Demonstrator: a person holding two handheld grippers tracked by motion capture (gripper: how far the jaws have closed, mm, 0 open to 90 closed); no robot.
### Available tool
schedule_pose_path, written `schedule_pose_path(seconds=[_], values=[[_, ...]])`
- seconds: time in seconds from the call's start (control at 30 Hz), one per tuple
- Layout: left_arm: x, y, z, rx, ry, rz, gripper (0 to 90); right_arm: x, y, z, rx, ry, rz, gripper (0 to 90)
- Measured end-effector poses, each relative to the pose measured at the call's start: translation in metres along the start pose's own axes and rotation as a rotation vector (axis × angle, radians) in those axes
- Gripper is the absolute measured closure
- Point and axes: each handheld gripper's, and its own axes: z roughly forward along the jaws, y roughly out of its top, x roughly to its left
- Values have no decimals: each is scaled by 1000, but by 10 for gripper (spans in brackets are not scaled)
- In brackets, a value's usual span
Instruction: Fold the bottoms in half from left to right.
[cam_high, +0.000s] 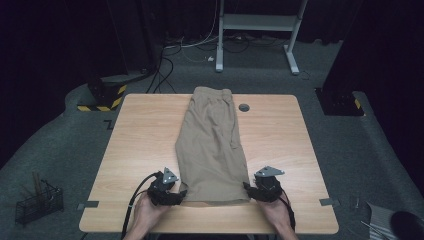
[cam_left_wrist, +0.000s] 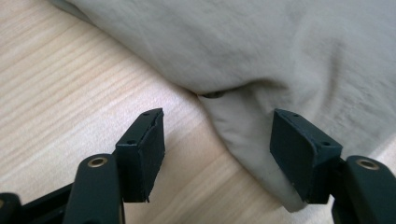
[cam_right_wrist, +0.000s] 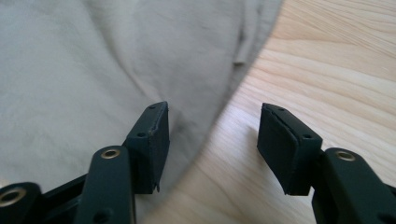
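A pair of khaki shorts (cam_high: 212, 145), folded lengthwise, lies down the middle of the wooden table (cam_high: 135, 145), waistband at the far edge and hem near me. My left gripper (cam_high: 181, 193) is open at the hem's left corner. In the left gripper view the shorts' corner (cam_left_wrist: 243, 135) lies between the spread jaws of the left gripper (cam_left_wrist: 229, 149), untouched by the pads. My right gripper (cam_high: 246, 186) is open at the hem's right corner. In the right gripper view the shorts' edge (cam_right_wrist: 201, 116) runs between the jaws of the right gripper (cam_right_wrist: 212, 144).
A round grey grommet (cam_high: 244, 107) sits in the tabletop right of the waistband. Bare wood flanks the shorts on both sides. On the floor are a wire basket (cam_high: 37, 202) at the left, cables and a white frame (cam_high: 257, 30) behind the table.
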Motion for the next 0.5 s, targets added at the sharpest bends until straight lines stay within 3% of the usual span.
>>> schedule_pose_path(seconds=[0.17,0.33,0.4,0.5], values=[[17,12,-7,-88,16,-63,356,-9,11,-9,-85,7,31,536],[36,20,4,-137,55,-156,333,-13,32,3,-116,29,43,620],[39,21,15,-129,61,-177,329,-16,42,13,-111,45,53,631],[39,21,27,-90,83,-169,322,-16,53,24,-108,64,61,644]])
